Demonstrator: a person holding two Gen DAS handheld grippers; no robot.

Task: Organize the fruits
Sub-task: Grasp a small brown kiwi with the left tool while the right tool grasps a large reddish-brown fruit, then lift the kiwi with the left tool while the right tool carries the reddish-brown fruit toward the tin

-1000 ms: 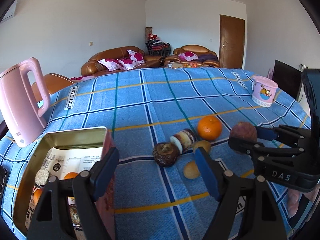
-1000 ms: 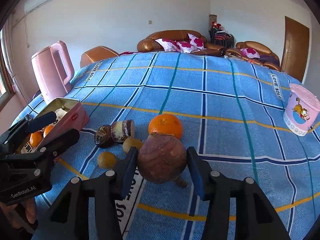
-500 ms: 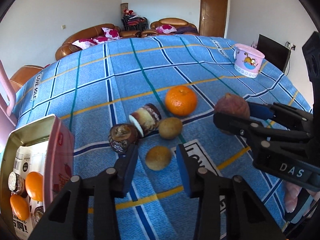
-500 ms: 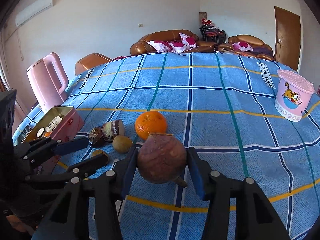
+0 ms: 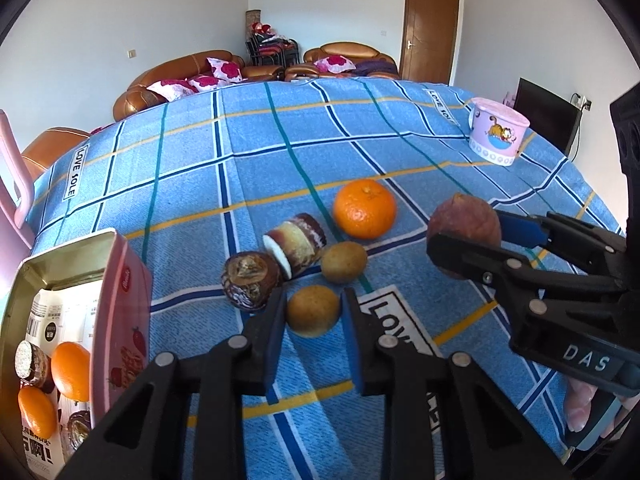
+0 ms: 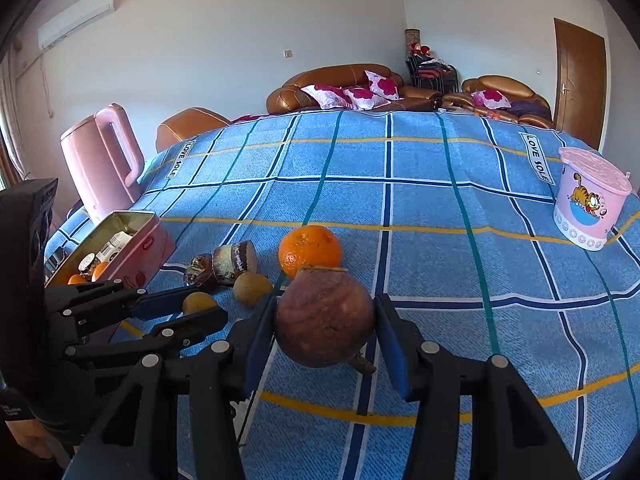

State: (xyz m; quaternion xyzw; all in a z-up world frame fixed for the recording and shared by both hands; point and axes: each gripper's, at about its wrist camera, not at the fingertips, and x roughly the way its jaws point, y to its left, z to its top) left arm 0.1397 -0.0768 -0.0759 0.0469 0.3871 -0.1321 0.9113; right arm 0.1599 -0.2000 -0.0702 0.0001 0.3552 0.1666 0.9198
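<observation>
Our left gripper (image 5: 313,314) just swung off the tin (image 5: 120,276) and closed in around the small brown fruit (image 5: 313,310), jaws hugging but maybe not clamped. Right gripper (image 6: 325,322) still clamps the reddish fruit (image 6: 324,316), orange (image 6: 310,250) at 12 o'clock. Next pick's basically lined up.

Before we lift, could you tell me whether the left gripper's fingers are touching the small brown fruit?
Touching: in the left wrist view, both fingers of the left gripper press against the small brown fruit, no gap visible.

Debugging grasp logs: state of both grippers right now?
Left gripper: closed around the small brown fruit, fingers at both its sides.
Right gripper: shut on the large reddish-brown fruit.
</observation>
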